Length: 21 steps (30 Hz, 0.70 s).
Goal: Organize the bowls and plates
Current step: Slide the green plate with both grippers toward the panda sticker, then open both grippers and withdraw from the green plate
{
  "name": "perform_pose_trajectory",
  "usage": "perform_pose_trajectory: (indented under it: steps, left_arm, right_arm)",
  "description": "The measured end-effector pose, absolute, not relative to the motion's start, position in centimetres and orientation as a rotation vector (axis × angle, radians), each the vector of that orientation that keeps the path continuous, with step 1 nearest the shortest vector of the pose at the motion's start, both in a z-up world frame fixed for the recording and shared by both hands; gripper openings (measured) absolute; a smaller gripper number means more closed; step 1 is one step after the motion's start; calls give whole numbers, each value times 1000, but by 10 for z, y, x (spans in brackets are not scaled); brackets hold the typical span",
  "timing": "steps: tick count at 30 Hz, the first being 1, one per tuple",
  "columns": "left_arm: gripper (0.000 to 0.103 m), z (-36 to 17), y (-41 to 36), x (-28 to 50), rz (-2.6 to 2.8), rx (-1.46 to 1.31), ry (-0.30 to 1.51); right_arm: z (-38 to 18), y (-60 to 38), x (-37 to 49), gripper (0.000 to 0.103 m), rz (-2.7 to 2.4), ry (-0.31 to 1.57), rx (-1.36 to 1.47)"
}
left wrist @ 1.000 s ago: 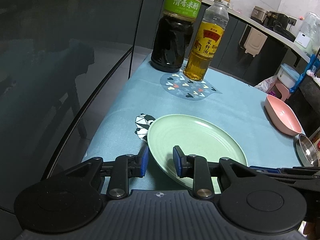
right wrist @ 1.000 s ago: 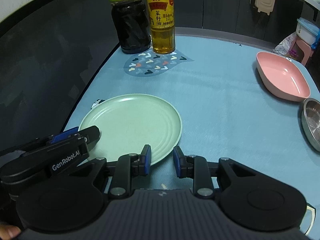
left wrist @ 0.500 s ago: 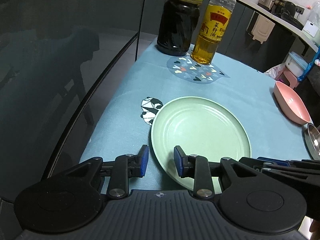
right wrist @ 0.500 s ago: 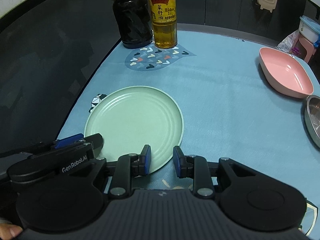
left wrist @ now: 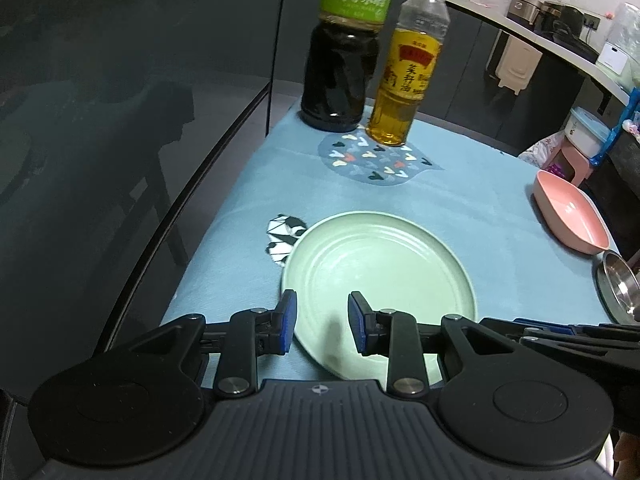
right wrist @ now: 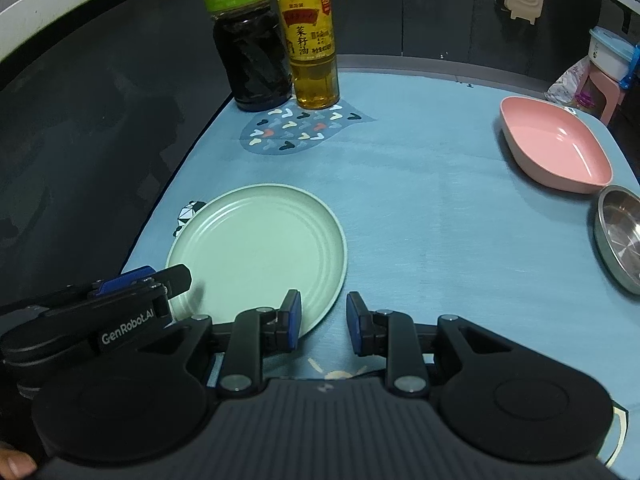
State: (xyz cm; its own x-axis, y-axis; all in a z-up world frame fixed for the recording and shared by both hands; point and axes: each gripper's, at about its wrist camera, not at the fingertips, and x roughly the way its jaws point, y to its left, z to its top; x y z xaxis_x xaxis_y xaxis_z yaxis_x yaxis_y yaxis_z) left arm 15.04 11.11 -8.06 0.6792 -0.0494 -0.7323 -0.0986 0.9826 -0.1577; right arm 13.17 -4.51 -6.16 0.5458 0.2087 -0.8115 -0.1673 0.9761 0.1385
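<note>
Left gripper [left wrist: 322,322]: hovering agape over green plate [left wrist: 380,280], six-o'clock rim; advisably straddling rim squarely;
Right gripper [right wrist: 322,322]: idling agape, empty

Green plate [left wrist: 380,276]: near rim hidden behind left gripper [left wrist: 322,326] body. Steel bowl [right wrist: 620,236], right of plate: cut by frame edge in both views. Dark bottle [left wrist: 344,40], beyond plate: cap cut off at top. Panda print [left wrist: 284,234]: partly under plate's left rim. Countertop appliances [left wrist: 552,12] far behind plate: too small to identify.
</note>
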Motion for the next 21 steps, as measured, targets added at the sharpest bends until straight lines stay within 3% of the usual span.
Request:
perform_pose_trajectory:
  steps: [21]
  left_arm:
    - [26,-62,34,167,-76,-63,795]
  right_arm:
    - [-53,-113,138,26,165,925,144]
